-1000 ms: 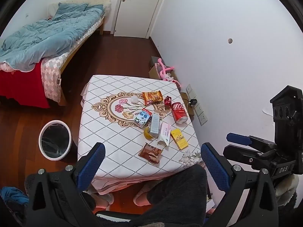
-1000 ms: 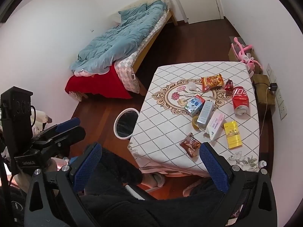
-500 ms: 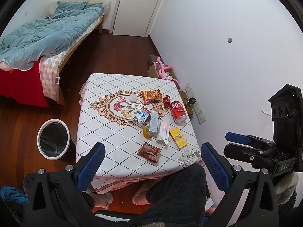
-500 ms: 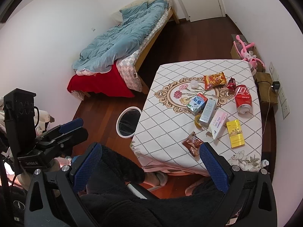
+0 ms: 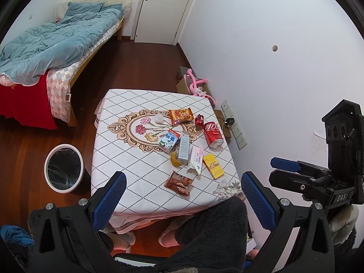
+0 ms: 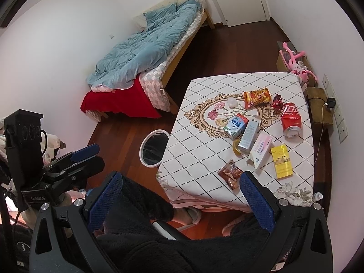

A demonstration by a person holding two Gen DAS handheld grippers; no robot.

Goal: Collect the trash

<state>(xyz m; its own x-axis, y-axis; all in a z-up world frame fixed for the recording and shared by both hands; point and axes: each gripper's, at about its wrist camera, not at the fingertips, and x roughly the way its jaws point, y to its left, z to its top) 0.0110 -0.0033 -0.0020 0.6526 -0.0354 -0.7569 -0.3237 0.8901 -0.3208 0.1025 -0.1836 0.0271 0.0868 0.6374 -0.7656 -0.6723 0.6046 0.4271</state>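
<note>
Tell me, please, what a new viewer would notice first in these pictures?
First, the litter on the patterned table: a red can lying near the wall side, a milk carton at the centre, a yellow box nearer the person. Then the white bin on the floor beside the table.

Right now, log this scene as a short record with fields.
surface: table with diamond-pattern cloth
trash on table: red can on its side, milk carton, orange snack bag, brown wrapper, yellow box, banana peel
bin: white-rimmed bin on floor beside table
left gripper: open, holds nothing
right gripper: open, holds nothing
progress: nothing picked up yet
</note>
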